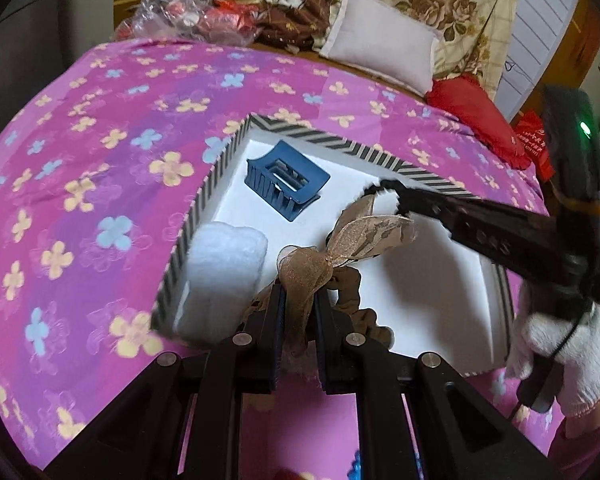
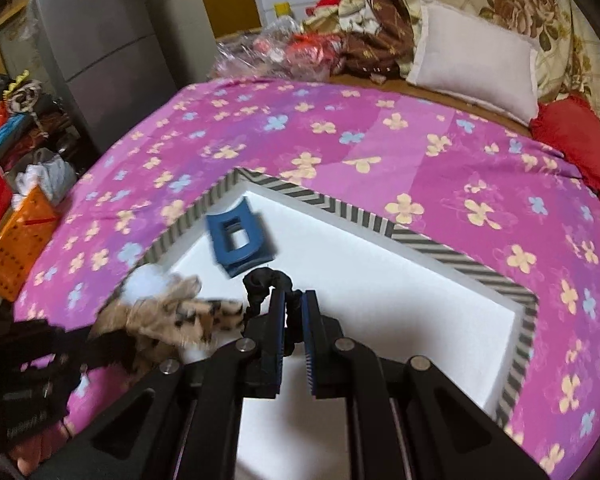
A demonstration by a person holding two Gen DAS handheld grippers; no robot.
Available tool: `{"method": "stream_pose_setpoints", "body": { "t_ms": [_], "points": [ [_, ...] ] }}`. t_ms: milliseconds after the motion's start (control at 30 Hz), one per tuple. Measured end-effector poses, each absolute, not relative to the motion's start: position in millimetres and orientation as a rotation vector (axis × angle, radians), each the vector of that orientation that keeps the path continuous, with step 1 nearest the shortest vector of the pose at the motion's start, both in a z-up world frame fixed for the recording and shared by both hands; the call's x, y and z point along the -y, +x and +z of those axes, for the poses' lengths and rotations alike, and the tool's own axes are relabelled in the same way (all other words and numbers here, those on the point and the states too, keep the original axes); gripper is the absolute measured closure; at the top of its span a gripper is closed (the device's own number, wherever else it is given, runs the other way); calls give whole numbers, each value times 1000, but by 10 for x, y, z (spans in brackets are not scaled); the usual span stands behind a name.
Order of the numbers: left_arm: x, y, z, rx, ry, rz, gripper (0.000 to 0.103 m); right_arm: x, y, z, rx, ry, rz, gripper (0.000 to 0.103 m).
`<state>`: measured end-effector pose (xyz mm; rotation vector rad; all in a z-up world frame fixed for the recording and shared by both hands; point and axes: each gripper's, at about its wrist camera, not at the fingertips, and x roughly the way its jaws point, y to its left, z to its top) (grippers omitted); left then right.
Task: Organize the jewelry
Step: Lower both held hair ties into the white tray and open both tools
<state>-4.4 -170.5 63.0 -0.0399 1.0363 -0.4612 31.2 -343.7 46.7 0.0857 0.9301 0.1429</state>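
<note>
A shallow box with a striped rim [image 1: 320,136] [image 2: 440,248] and a white floor lies on the pink flowered bedspread. Inside it are a blue claw hair clip [image 1: 284,182] [image 2: 238,242] and a white fluffy piece [image 1: 224,272] [image 2: 148,284]. My left gripper [image 1: 299,292] [image 2: 112,344] is shut on a tan leopard-print ribbon bow scrunchie [image 1: 340,244] [image 2: 172,316], which hangs over the box's near left corner. My right gripper [image 2: 294,300] [image 1: 400,200] is shut on a black scrunchie [image 2: 266,280] [image 1: 380,190], held over the box next to the blue clip.
A white pillow [image 1: 380,44] [image 2: 472,64], a red cushion [image 1: 472,116] and plastic bags [image 1: 172,16] lie beyond the bedspread. A grey cabinet [image 2: 100,52] and a cluttered pile [image 2: 20,220] stand left of the bed. A white-gloved hand [image 1: 560,352] holds the right gripper.
</note>
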Motion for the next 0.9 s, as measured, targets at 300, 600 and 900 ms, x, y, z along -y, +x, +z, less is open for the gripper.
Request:
{"method": "stream_pose_setpoints", "body": {
  "t_ms": [300, 600, 900],
  "points": [
    [1740, 185, 390, -1083, -43, -424, 95, 3542, 916, 140, -972, 159, 68, 94],
    [1675, 159, 394, -1068, -101, -432, 78, 3668, 833, 144, -947, 236, 51, 72],
    [1498, -136, 703, -989, -96, -398, 62, 3725, 115, 614, -899, 201, 57, 47]
  ]
}}
